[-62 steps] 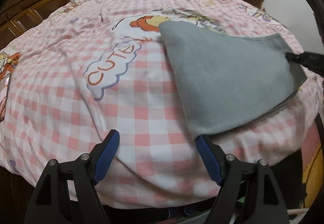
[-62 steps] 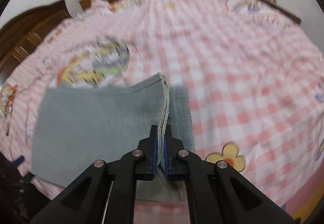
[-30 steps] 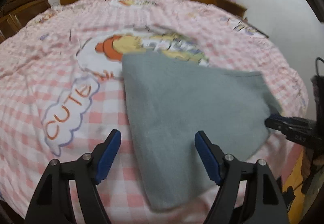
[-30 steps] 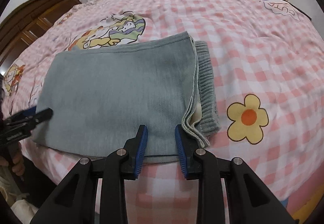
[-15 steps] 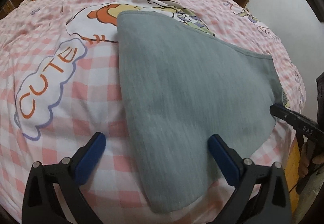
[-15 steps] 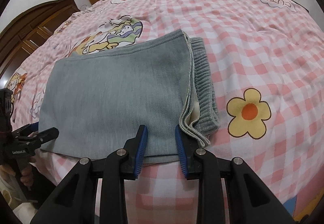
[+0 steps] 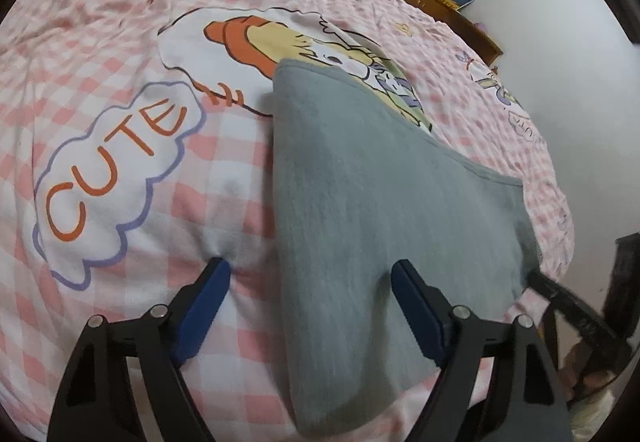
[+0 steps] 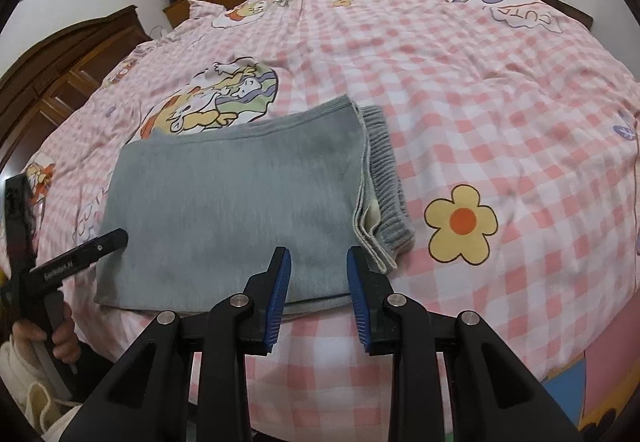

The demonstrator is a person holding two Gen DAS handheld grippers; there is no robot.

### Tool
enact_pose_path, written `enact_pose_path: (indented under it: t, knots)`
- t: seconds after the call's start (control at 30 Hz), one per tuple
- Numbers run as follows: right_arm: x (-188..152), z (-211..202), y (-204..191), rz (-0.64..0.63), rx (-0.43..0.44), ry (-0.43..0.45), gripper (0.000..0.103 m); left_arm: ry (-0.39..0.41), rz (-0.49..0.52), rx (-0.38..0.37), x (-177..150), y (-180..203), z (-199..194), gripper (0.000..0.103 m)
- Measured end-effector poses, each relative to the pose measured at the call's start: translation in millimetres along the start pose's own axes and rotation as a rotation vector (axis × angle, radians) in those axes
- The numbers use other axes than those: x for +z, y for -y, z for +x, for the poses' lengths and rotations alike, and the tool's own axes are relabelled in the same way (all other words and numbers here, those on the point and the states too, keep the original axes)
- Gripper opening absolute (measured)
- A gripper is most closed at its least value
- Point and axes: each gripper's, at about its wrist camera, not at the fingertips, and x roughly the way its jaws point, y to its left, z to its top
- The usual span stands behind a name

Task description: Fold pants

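Now lying folded at lower centre, long axis left-right: grey pants (image 8: 240, 210). Hovering wide open and empty over their left end, having just narrowed: left gripper (image 7: 308, 306). Hovering part-open, empty, nearer the waistband (image 8: 386, 178): right gripper (image 8: 318, 282).

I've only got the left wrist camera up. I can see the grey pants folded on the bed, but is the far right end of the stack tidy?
Observer: Not quite. In the right wrist view the ribbed waistband pokes out past the top layer of the pants.
Operator: Is the right gripper holding any of it?
Observer: No. The right gripper is open, its pads apart over the near edge, pinching nothing.
Operator: Anything lying next to that end?
Observer: Only a yellow flower printed on the bedsheet, just beyond the waistband.
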Motion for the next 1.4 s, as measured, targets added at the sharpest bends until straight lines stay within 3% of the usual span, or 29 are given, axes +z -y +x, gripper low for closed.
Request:
enact_pose_path:
  t: [0.07,0.2,0.3,0.33,0.5,0.53,0.63,0.73,0.87,0.93,1.07,1.4]
  knots:
    - [0.0,0.9,-0.3,0.01,-0.002,-0.005,0.03,0.041,0.048,0.071,-4.0,11.5,-4.7,0.07]
    - [-1.0,1.4,-2.2,0.018,-0.007,-0.014,0.03,0.083,0.198,0.138,-10.9,37.5,-7.7,0.063]
    - [-1.3,0.9,-0.7,0.028,-0.014,-0.011,0.03,0.086,0.226,0.168,-11.6,36.4,-0.1,0.071]
    - [-1.8,0.4,0.6,0.035,-0.017,-0.011,0.03,0.083,0.202,0.187,-10.4,31.2,4.0,0.083]
    - [-4.6,-6.2,6.7,0.077,-0.039,-0.01,0.03,0.11,0.157,0.131,-10.4,19.3,7.2,0.088]
    - [-5.0,-8.3,7.4,0.083,-0.043,-0.007,0.03,0.126,0.162,0.134,-11.7,20.6,5.6,0.083]
    - [-5.0,-15.2,7.8,0.086,-0.057,0.012,0.03,0.158,0.196,0.106,-14.9,27.7,-0.3,0.056]
    - [-4.2,-18.3,7.9,0.09,-0.055,0.025,0.03,0.158,0.221,0.101,-14.0,33.3,-1.9,0.048]
    - [-4.1,-22.6,9.0,0.096,-0.041,0.046,0.03,0.135,0.115,0.01,-2.5,18.7,-11.2,0.021]
    - [-4.9,-24.8,10.5,0.101,-0.034,0.058,0.03,0.119,0.08,-0.036,3.8,15.8,-18.0,0.016]
    - [-7.0,-28.5,15.1,0.115,-0.006,0.079,0.03,0.124,0.103,-0.094,13.8,31.0,-38.0,0.012]
    - [-12.6,-42.6,42.6,0.191,0.04,0.139,0.03,0.093,0.322,-0.138,41.7,124.6,-61.8,0.012]
